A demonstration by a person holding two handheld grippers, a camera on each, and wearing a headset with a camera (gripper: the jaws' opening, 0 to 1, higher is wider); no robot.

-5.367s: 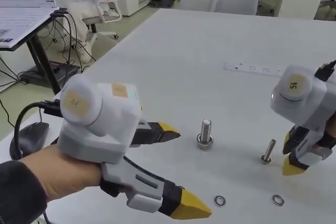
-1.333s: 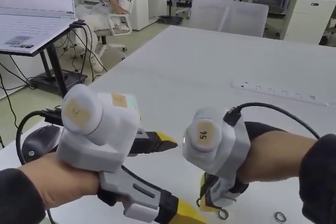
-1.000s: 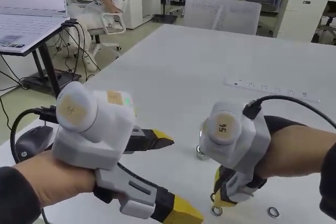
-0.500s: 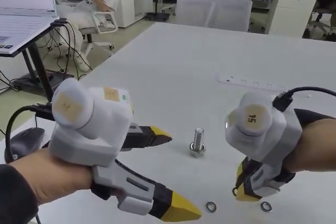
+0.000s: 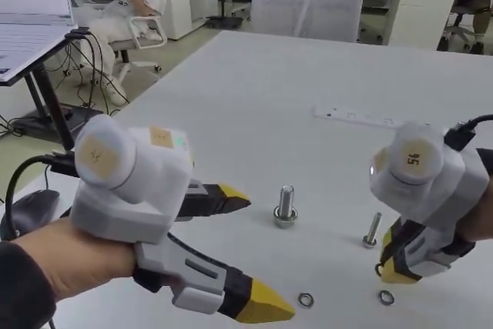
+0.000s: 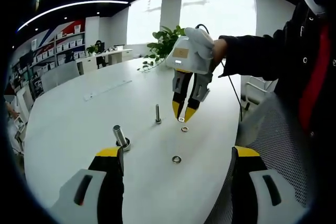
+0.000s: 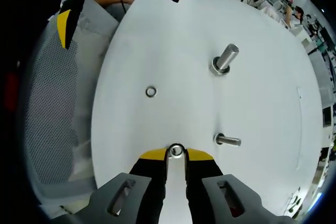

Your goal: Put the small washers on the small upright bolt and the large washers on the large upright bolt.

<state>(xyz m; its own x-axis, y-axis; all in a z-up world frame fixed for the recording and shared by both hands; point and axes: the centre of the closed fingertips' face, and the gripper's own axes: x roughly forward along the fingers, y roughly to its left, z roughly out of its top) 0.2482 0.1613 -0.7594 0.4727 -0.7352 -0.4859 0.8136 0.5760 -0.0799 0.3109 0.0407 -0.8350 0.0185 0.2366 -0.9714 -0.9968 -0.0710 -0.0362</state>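
Note:
The large bolt (image 5: 286,206) stands upright at mid-table with a washer round its foot. Right of it stands the thin small bolt (image 5: 372,230). Two washers lie flat nearer me, the left washer (image 5: 306,299) and the right washer (image 5: 386,297). My right gripper (image 5: 391,271) points down just above the right washer (image 6: 184,128). Its jaws are close together, and a small ring (image 7: 176,150) shows at their tips. I cannot tell whether the ring is pinched or lies on the table beneath. My left gripper (image 5: 248,250) hovers wide open left of the bolts, holding nothing.
A white power strip (image 5: 362,119) lies far across the white table (image 5: 254,98). A grey chair (image 5: 306,13) stands at the far edge. A desk with a laptop and cables is on the left, where a person sits. A mesh chair (image 7: 58,108) stands by the near edge.
My right gripper has moved right, from over the left washer in front of the large bolt to above the right washer by the small bolt. Both table washers stayed put. The left gripper held still.

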